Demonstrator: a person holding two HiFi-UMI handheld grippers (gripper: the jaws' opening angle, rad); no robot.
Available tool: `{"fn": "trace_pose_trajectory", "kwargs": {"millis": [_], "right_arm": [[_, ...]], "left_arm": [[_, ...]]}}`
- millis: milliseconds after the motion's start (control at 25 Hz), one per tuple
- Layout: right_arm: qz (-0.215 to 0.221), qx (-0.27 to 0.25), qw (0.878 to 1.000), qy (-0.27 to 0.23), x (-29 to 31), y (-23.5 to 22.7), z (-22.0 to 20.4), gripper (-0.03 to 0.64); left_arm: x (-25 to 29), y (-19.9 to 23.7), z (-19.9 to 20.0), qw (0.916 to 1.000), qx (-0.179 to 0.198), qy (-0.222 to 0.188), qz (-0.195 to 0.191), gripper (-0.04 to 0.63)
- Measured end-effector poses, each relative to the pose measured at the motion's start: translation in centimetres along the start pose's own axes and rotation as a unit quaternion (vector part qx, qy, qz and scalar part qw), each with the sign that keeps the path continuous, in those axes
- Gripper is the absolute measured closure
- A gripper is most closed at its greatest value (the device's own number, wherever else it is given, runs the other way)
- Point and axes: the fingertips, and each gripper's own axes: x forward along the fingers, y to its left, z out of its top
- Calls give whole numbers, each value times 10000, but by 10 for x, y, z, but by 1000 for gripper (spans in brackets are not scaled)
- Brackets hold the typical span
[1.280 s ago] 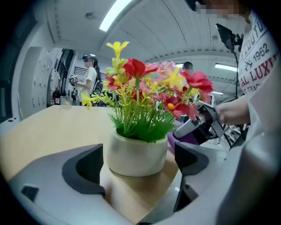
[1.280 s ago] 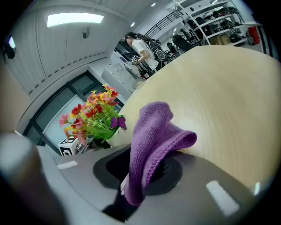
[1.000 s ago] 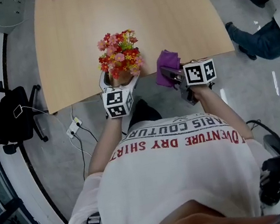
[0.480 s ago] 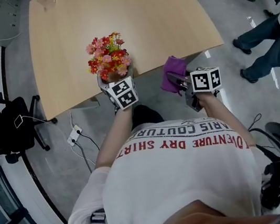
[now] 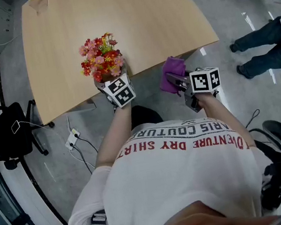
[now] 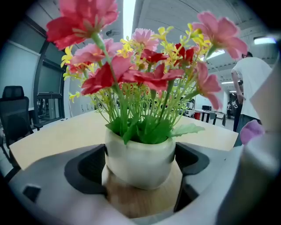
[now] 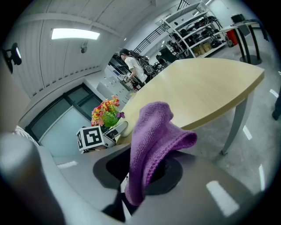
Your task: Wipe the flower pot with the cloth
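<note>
Touching both pads point(image 6: 85, 169) of the closing left tongs point(image 6: 139, 184), flower pot point(image 6: 140, 160); right tongs point(image 7: 145, 178) pinching cloth point(image 7: 153, 136).

Your left gripper point(image 5: 110, 82) had just been closing its jaws with the flower pot point(image 6: 140, 161) between them, and the pot filled that gap from pad to pad. The flowers point(image 5: 100, 57) spread wide above the rim and barred any way in from overhead. The pot stood near the table's point(image 5: 130, 20) near edge, and its right flank lay open toward your right gripper point(image 5: 177, 82), which hung just off that edge with the cloth point(image 5: 171, 70) bunched over its jaws. Beyond the pot the tabletop ran free to a small object point(image 5: 37, 2) at the far corner. An office chair point(image 5: 5, 132) and a power strip point(image 5: 72, 139) crowded the floor on your left. A person's legs point(image 5: 258, 52) stood well apart on your right.
</note>
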Motion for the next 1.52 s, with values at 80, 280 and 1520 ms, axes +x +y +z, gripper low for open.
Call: {"fn": "trace_pose_trajectory", "kwargs": {"millis": [80, 280, 1520], "right_arm": [[50, 30, 10000, 30, 2, 0, -2, 569], [78, -38, 9999, 132, 9, 1, -1, 569], [1113, -456, 9888, 880, 164, 72, 78, 569]], "left_arm": [[-1, -1, 1, 10000, 41, -13, -68, 92], [-6, -8, 2, 9990, 162, -45, -407, 95], [3, 2, 5, 9135, 1702, 225, -3687, 98]]}}
